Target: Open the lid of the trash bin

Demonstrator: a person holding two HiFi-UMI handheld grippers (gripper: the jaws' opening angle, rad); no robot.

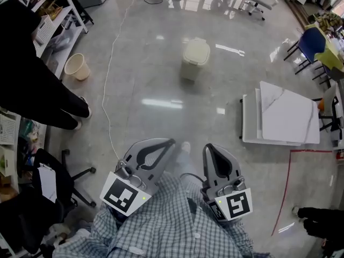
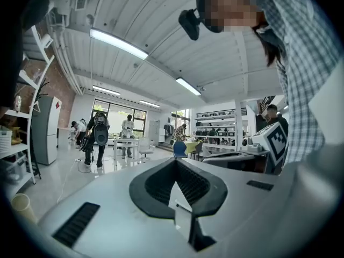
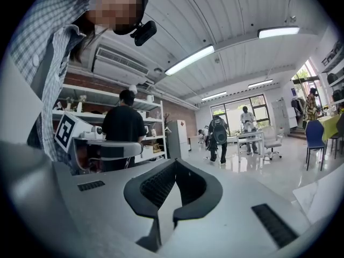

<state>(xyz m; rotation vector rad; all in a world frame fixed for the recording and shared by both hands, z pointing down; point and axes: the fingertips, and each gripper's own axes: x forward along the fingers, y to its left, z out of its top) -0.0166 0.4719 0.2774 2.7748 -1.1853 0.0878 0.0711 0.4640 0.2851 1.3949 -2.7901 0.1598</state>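
Trash bin [image 1: 193, 62]: pale and squarish, upright on the glossy floor [image 1: 156, 85]. It stands well ahead of both grippers and touches neither.
Lid [image 1: 196, 50]: down flat on the bin.
Left gripper [image 1: 171, 142]: held low, close against the person's checked shirt [image 1: 161, 227]. The jaw tips are together with nothing between them, and they point roughly toward the bin.
Right gripper [image 1: 207, 147]: just beside the left one, also close to the shirt. Its jaws are together and hold nothing.
Bucket [image 1: 77, 66]: cream, open-topped, on the floor beside the shelf rack [image 1: 60, 12]. It is left of the bin and well apart from it.
Cable [image 1: 110, 79]: white, trailing across the floor from the far side toward the left gripper.
Table [image 1: 287, 117]: white marbled top, right of the bin.
Red line [image 1: 284, 190]: marked on the floor at the near right.
Office chair [image 1: 67, 183]: black, left of the left gripper.
Bystander [image 1: 32, 85]: a person in black at the left edge, beside the rack.
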